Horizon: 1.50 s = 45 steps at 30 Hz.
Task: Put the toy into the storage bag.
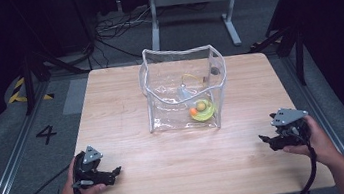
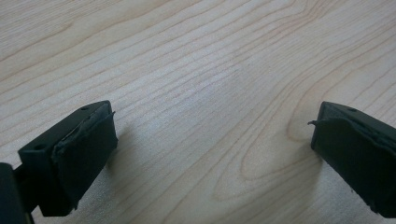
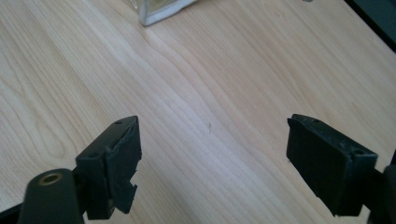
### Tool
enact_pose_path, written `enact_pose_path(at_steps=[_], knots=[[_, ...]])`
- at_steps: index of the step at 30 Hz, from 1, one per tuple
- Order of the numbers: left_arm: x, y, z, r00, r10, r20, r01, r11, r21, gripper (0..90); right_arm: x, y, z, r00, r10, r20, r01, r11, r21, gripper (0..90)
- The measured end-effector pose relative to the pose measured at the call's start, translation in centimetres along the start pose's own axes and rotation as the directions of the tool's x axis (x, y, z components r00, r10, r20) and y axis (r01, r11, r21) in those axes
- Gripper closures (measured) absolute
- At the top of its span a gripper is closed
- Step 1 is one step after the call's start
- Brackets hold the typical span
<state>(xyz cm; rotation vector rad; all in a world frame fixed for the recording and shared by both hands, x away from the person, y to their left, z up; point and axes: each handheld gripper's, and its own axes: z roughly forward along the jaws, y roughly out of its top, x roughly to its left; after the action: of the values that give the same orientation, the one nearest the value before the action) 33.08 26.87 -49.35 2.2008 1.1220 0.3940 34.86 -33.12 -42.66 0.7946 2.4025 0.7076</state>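
Clear bag (image 1: 184,88): stood open near the far edge of the surface (image 1: 132,152), toys inside. Left tongs (image 1: 118,172) and right tongs (image 1: 262,138): held agape, empty, by the near corners. Risk: the limp bag wall may be folded or tipped if pinched off-centre.

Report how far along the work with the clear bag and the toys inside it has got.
Done: a yellow ring with a small orange ball lies inside the clear bag, which stands open-topped at mid-table. In hand: nothing; the left hand-held gripper and right hand-held gripper are open and empty near the table's front edge. Left: any further handling of the bag, judging by the idle grippers.
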Motion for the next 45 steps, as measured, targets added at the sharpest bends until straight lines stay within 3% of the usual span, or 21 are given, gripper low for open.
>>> enact_pose_path(at_steps=[6, 9, 10, 11, 13, 14, 15, 16, 17, 18, 21, 45], knots=[[0.0, 0.0, 0.0, 1.0000, 0.000, 0.000, 0.000, 1.0000, 0.000, 0.5, -0.1, -2.8, 0.6, 0.9973, 0.073, -0.009, -0.073, 0.997, -0.020, 18.1], [0.0, 0.0, 0.0, 1.0000, -0.002, 0.000, 0.002, 1.0000, 0.000, 0.5, 0.2, -4.9, 1.1, 0.9925, 0.121, -0.015, -0.121, 0.992, -0.029, 18.1], [0.0, 0.0, 0.0, 1.0000, -0.001, 0.000, 0.001, 1.0000, 0.001, 0.5, 0.3, -6.1, 1.3, 0.9862, 0.163, -0.026, -0.164, 0.986, -0.041, 18.3], [0.0, 0.0, 0.0, 1.0000, -0.001, 0.000, 0.001, 1.0000, 0.001, 0.5, 0.3, -6.1, 1.3, 0.9862, 0.163, -0.026, -0.164, 0.986, -0.041, 18.3], [0.0, 0.0, 0.0, 1.0000, -0.003, 0.001, 0.003, 1.0000, 0.002, 0.5, 0.3, -7.6, 1.7, 0.9700, 0.234, -0.067, -0.237, 0.970, -0.052, 18.6], [0.0, 0.0, 0.0, 1.0000, -0.001, -0.001, 0.001, 1.0000, 0.000, 0.5, 0.4, -8.0, 1.8, 0.9681, 0.242, -0.066, -0.245, 0.968, -0.047, 17.1], [0.0, 0.0, 0.0, 1.0000, -0.002, -0.003, 0.002, 1.0000, -0.001, 0.5, 0.4, -8.9, 1.9, 0.9461, 0.312, -0.087, -0.320, 0.943, -0.091, 17.1], [0.0, 0.0, 0.0, 1.0000, -0.002, -0.003, 0.002, 1.0000, -0.001, 0.5, 0.4, -8.9, 1.9, 0.9461, 0.312, -0.087, -0.320, 0.943, -0.091, 17.1], [0.0, 0.0, 0.0, 1.0000, -0.001, -0.002, 0.001, 1.0000, 0.000, 0.5, 0.2, -9.3, 1.8, 0.9343, 0.346, -0.088, -0.353, 0.932, -0.082, 15.8], [0.0, 0.0, 0.0, 1.0000, -0.003, -0.003, 0.003, 1.0000, 0.000, 0.5, 0.2, -9.3, 1.8, 0.9306, 0.354, -0.091, -0.361, 0.929, -0.077, 15.7], [0.0, 0.0, 0.0, 1.0000, -0.004, -0.001, 0.004, 1.0000, 0.001, 0.5, 0.2, -9.4, 1.8, 0.9246, 0.370, -0.091, -0.376, 0.924, -0.070, 15.1], [-0.1, 0.1, 0.0, 0.9997, -0.019, -0.014, 0.019, 0.9998, 0.006, 0.2, 0.3, -9.3, 1.9, 0.9195, 0.386, -0.074, -0.391, 0.918, -0.068, 13.0]])
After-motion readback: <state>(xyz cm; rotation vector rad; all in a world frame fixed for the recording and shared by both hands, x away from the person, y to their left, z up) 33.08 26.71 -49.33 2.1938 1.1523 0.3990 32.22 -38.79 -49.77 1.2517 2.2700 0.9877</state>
